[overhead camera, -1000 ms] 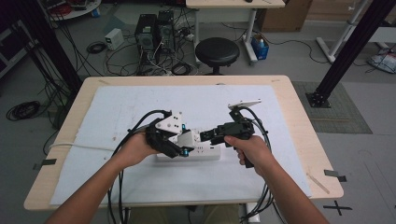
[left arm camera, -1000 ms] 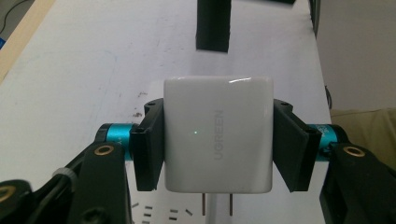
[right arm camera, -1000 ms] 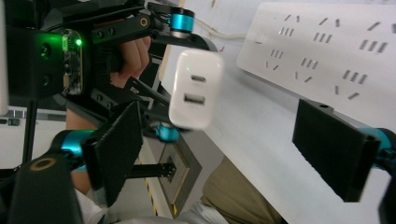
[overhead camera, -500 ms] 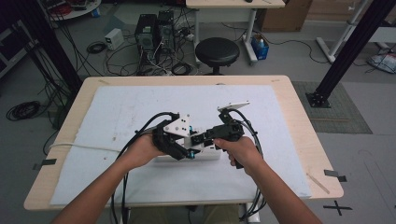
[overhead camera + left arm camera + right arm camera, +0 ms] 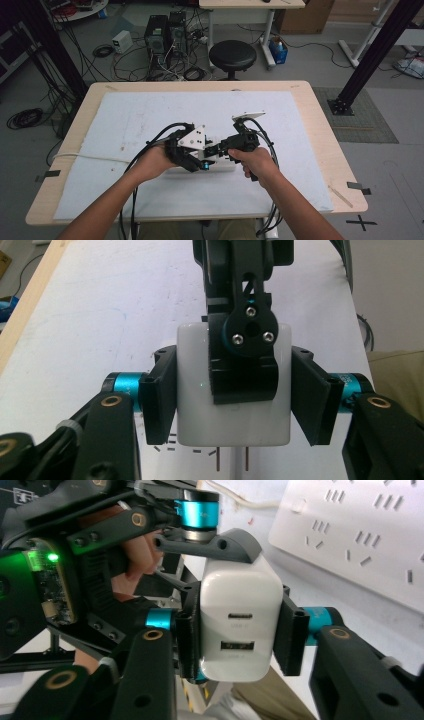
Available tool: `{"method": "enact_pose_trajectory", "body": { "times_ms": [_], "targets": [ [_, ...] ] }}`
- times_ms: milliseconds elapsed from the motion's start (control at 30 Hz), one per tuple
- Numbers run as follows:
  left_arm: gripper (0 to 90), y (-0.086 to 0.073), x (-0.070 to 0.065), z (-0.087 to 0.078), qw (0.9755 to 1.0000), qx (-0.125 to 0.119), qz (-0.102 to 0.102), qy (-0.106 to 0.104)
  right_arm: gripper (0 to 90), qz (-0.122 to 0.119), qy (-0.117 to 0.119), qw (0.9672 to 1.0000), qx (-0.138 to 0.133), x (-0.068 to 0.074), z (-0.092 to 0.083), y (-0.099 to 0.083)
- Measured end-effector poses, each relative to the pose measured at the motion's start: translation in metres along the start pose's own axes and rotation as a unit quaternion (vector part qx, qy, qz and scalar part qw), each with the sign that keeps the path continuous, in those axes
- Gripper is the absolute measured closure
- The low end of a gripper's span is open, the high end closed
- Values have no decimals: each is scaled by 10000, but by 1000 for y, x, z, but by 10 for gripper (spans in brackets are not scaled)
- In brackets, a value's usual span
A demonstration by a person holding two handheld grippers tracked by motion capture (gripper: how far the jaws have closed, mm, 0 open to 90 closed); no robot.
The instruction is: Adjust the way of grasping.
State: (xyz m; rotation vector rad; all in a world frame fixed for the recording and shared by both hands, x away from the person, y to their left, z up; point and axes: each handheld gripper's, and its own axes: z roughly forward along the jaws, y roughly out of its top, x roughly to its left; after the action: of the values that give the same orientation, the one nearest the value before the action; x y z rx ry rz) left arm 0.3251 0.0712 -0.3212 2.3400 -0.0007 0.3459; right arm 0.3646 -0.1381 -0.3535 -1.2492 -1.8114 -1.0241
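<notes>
Your left gripper (image 5: 235, 405) and right gripper (image 5: 240, 630) both clamp the glossy white, round-cornered charger (image 5: 239, 625) at frame centre, above the white power strip (image 5: 360, 535). Two metal prongs poke from its bottom; two USB slots face you. Below lies a scuffed white mat (image 5: 150, 115) on a pale wooden table (image 5: 320, 120); a black stool (image 5: 232, 54) stands beyond.

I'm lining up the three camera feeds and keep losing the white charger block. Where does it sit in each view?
High view: the white charger is mid-table, a small patch between the two grippers.
Left gripper view: centre, prongs pointing down, the right gripper across its top.
Right gripper view: centre, USB ports facing the camera.
Shared landmark: the white power strip.
</notes>
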Motion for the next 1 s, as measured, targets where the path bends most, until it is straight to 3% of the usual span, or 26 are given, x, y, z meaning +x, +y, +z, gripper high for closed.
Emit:
{"method": "enact_pose_trajectory", "body": {
  "times_ms": [200,300,333,367,400,433,467,600,667,833,933,1000],
  "targets": [
    [419,0,1,2,10000,53,-8,37,619,-15,-19,9999,-122,-4,2,-1],
    [263,-1,3,0,9996,101,-242,68,620,-215,-293,9990,-279,-9,1,-2],
    [252,-3,3,-2,9996,157,-229,66,620,-296,-383,9981,-374,-11,-2,-2],
    [249,-5,4,-3,9994,258,-230,55,620,-470,-641,9955,-507,-13,-8,-3],
    [249,-9,4,-5,9991,332,-275,62,620,-470,-641,9955,-507,-13,-8,-3],
    [217,-12,6,-7,9986,393,-341,69,620,-632,-860,9925,-591,-15,-15,-5],
    [217,-16,8,-9,9981,415,-452,64,620,-632,-860,9925,-591,-15,-15,-5],
    [217,-32,15,-22,9952,635,-724,151,620,-942,-1283,9850,-672,-18,-29,-8],
    [217,-41,18,-29,9930,735,-907,160,620,-1031,-1377,9828,-676,-19,-36,-10],
    [217,-63,27,-48,9854,1027,-1342,202,620,-1325,-1834,9719,-642,-22,-53,-14],
    [217,-77,32,-61,9791,1253,-1577,287,620,-1482,-2094,9644,-642,-21,-63,-16],
    [217,-86,35,-70,9743,1350,-1770,349,620,-1651,-2356,9557,-626,-19,-70,-18]
  ]
}}
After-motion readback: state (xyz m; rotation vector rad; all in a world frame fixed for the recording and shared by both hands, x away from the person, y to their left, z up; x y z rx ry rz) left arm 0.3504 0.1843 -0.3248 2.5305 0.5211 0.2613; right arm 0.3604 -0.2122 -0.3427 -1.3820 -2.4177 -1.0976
